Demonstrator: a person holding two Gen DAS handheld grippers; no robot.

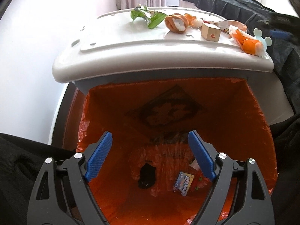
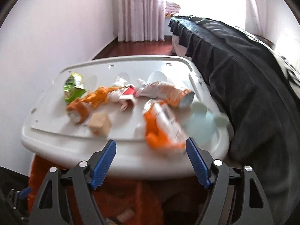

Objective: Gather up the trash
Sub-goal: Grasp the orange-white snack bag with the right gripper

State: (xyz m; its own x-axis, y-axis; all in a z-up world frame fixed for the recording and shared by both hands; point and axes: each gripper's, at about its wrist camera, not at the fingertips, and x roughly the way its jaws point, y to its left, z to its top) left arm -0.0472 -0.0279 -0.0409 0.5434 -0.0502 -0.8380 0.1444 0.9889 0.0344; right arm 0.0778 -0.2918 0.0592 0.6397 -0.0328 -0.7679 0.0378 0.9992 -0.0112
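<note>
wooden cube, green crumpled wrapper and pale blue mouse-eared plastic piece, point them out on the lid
wooden cube [image 1: 210, 31], left wrist view, its front face
green crumpled wrapper [image 1: 148, 17], left wrist view, its middle
pale blue mouse-eared plastic piece [image 1: 263, 37], left wrist view, its visible ears

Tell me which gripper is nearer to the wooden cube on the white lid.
Right. The right gripper hangs open at the lid's near edge, with the wooden cube just beyond its fingertips. The left gripper is open down over the orange bin bag, below the lid.
</note>
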